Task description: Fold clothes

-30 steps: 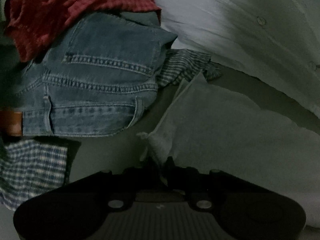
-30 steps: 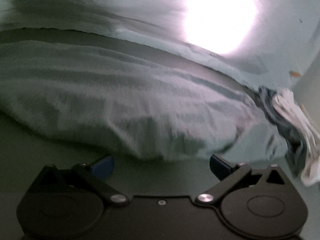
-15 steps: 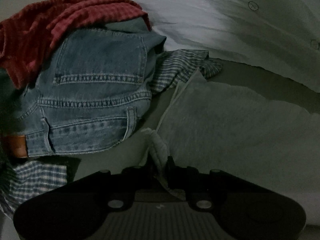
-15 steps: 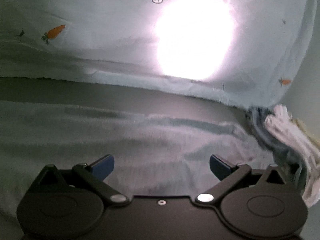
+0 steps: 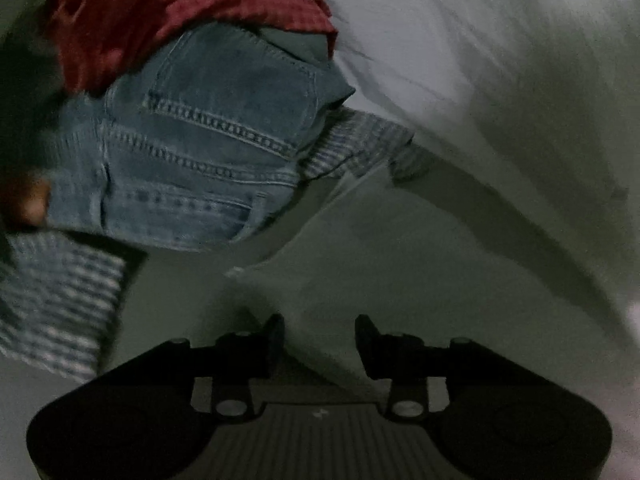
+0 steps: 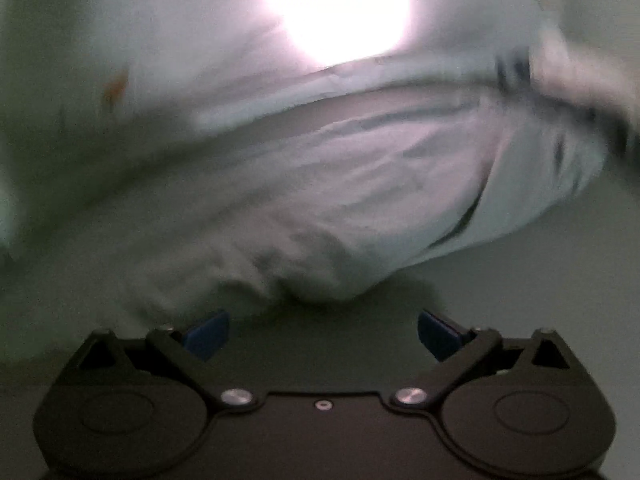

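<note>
**Pale grey garment spread flat, both grippers empty beside it**

The pale grey garment lies spread on a light surface, directly ahead of the left gripper. The left jaws stand apart with nothing between them; a corner of the garment's edge sits just ahead of their left tip. In the right wrist view, the same pale cloth shows as a rumpled, rounded fold with soft ridges, its near edge just ahead of the right gripper, whose blue-padded jaws are wide apart and hold nothing.

How far the folding has gone is hard to settle. The garment looks partly doubled over, with one rounded fold edge visible, yet it is wrinkled rather than a neat finished stack. This could be a fold just laid down and released, or a piece about to be picked up for folding.

Left of the garment sits a heap: blue jeans, a red checked cloth on top, and blue checked fabric beneath. None of these look folded. Beyond the garment lies white cloth with small carrot prints.

Bare surface shows between the garment and the heap, and to the right of the fold in the right view. Both views are blurred.
</note>
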Tool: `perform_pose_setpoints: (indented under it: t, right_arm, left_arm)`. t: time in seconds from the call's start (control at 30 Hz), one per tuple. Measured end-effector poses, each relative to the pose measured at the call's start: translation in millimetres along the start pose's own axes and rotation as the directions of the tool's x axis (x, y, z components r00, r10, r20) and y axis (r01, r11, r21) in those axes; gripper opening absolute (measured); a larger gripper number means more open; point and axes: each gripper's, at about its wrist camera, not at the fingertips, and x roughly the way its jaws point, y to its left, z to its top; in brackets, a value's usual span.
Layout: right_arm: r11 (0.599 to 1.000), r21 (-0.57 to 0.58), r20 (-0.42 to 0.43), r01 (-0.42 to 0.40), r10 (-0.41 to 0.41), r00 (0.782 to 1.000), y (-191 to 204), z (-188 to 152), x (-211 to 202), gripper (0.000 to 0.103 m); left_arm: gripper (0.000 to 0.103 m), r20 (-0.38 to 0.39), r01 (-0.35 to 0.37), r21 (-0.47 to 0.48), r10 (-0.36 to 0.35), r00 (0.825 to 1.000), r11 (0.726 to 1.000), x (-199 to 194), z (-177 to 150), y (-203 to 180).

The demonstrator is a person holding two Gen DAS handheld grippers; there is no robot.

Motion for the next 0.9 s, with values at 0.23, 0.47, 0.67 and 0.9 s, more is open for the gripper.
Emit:
perform_pose_setpoints:
  t: [0.23, 0.47, 0.67, 0.9]
  right_arm:
    - [0.651, 0.708, 0.044, -0.274, 0.346, 0.937, -61, -9, 42, 0.048]
    - [0.599, 0.753, 0.041, -0.274, 0.372, 0.927, -53, -12, 59, 0.003]
    - [0.469, 0.795, 0.170, -0.384, 0.434, 0.884, -45, 6, 59, 0.002]
    - [0.322, 0.854, 0.241, -0.409, 0.451, 0.859, -44, 17, 74, 0.002]
  left_arm:
    - [0.042, -0.056, 0.191, -0.173, -0.204, 0.977, 0.966, -4, -6, -13]
    - [0.042, -0.260, 0.410, -0.207, -0.454, 0.852, 0.888, 13, -42, -69]
    - [0.042, -0.428, 0.561, -0.149, -0.565, 0.706, 0.814, 22, -74, -139]
    - [0.042, -0.496, 0.582, -0.249, -0.618, 0.610, 0.774, 58, -86, -180]
